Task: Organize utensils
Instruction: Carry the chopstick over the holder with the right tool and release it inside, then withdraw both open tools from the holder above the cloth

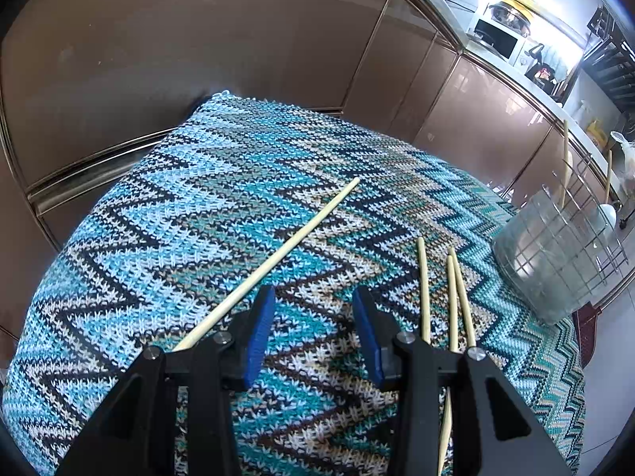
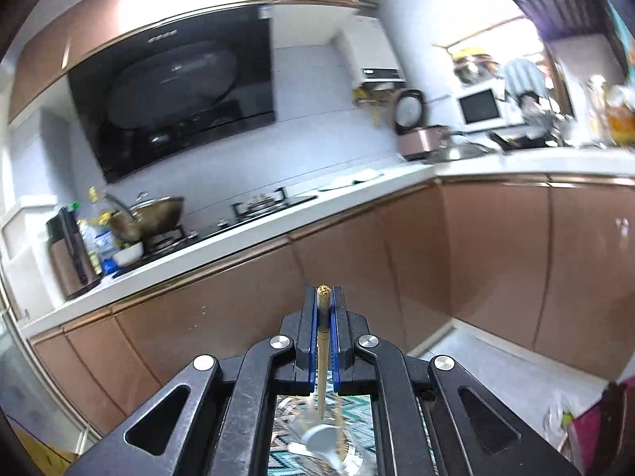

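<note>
In the left wrist view my left gripper [image 1: 313,319] is open and empty, low over the blue zigzag knitted cloth [image 1: 198,206]. One chopstick [image 1: 278,258] lies slantwise to its left. Three chopsticks [image 1: 450,297] lie to its right. A wire utensil holder with a clear liner [image 1: 555,254] stands at the right edge, with chopsticks [image 1: 564,162] upright in it. In the right wrist view my right gripper [image 2: 324,297] is shut on a chopstick [image 2: 322,341], held upright with its end up; below it the holder [image 2: 321,436] shows between the arms.
Brown kitchen cabinets [image 1: 198,39] stand behind the table. In the right wrist view a counter [image 2: 278,214] carries a wok [image 2: 158,210], bottles [image 2: 95,234], a rice cooker [image 2: 416,135] and a microwave [image 2: 478,107]. A white spoon [image 1: 607,214] rests in the holder.
</note>
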Demonstrator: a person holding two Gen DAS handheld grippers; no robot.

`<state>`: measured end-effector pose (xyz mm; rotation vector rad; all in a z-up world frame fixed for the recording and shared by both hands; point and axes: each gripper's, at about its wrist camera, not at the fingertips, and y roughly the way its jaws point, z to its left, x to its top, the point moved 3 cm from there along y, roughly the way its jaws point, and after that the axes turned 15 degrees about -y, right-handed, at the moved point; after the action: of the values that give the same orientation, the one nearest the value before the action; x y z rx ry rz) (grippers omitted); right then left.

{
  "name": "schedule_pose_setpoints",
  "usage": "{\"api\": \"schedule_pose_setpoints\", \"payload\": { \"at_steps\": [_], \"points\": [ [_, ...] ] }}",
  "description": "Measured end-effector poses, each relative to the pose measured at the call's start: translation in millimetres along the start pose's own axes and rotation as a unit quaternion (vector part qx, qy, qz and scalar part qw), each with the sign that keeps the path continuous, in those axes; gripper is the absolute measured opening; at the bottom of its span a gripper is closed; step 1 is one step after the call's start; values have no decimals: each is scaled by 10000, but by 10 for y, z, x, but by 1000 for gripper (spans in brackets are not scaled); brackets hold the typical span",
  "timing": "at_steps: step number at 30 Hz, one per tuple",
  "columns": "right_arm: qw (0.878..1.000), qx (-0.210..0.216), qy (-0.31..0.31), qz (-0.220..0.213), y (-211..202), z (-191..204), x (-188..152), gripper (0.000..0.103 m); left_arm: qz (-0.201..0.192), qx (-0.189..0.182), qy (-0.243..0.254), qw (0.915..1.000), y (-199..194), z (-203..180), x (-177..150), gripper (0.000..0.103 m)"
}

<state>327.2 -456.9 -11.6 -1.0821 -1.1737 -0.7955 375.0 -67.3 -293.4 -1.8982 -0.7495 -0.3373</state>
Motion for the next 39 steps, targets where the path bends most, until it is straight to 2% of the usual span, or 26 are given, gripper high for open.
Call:
{"api": "schedule_pose_setpoints", "payload": {
  "at_steps": [5,12,15,19,20,21,23,24,29,32,39],
  "points": [
    [9995,145,-116,238,291,235,-108,6,0,-17,-16,10000,-15,-2,5,39],
    [9936,-114,-597,948,802,514,-409,6,-2,-61,-62,10000,-51,17,20,39],
    [9883,-255,-831,1253,908,581,-552,6,-1,-81,-80,9999,-56,28,26,39],
    [9827,-364,-859,1599,1027,636,-739,6,-7,-92,-100,9999,-64,40,26,39],
    [9824,-371,-815,1641,1025,638,-764,9,-11,-95,-116,9999,-67,41,27,39],
    [9820,-407,-809,1660,1006,639,-780,13,-12,-91,-124,9999,-71,47,26,39],
    [9823,-448,-793,1636,928,666,-782,32,-19,-72,-104,9999,-74,35,21,39],
    [9827,-452,-782,1619,896,691,-778,34,-22,-61,-94,9999,-81,42,16,39],
    [9871,-455,-657,1385,485,881,-665,38,-58,91,40,9999,-89,-23,-10,39],
    [9884,-457,-678,1283,208,1079,-637,40,-108,160,292,9994,-165,-126,-62,39],
    [9880,-576,-696,1255,-420,1493,-765,44,-387,-41,509,9979,-825,-279,-154,39]
  ]
}}
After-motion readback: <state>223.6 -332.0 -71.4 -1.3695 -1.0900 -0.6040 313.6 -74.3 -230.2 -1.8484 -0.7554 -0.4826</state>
